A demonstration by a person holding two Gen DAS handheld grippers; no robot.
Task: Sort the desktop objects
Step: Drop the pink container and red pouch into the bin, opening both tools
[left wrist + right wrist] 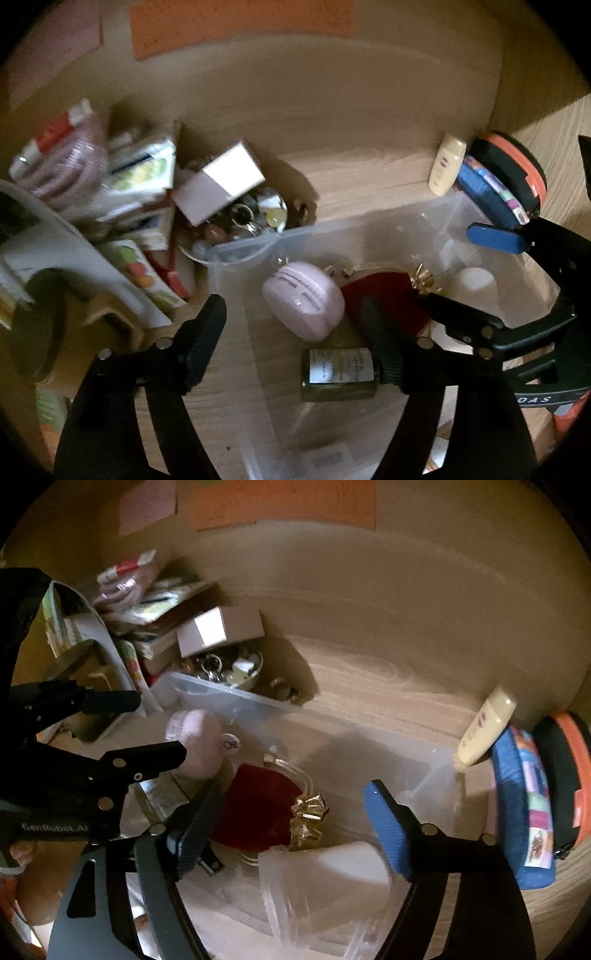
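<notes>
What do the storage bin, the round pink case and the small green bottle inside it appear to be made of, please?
The storage bin looks like clear, slightly frosted plastic: the desk's wood grain shows through its walls. The round pink case seems smooth moulded plastic with a soft sheen, though silicone is possible. The small green bottle looks like tinted glass or hard plastic, glossy, with a paper label.

Both wrist views close above the clear bin (439, 221), angled steeply down toward the back wall; left view from its left, right view from its right.
</notes>
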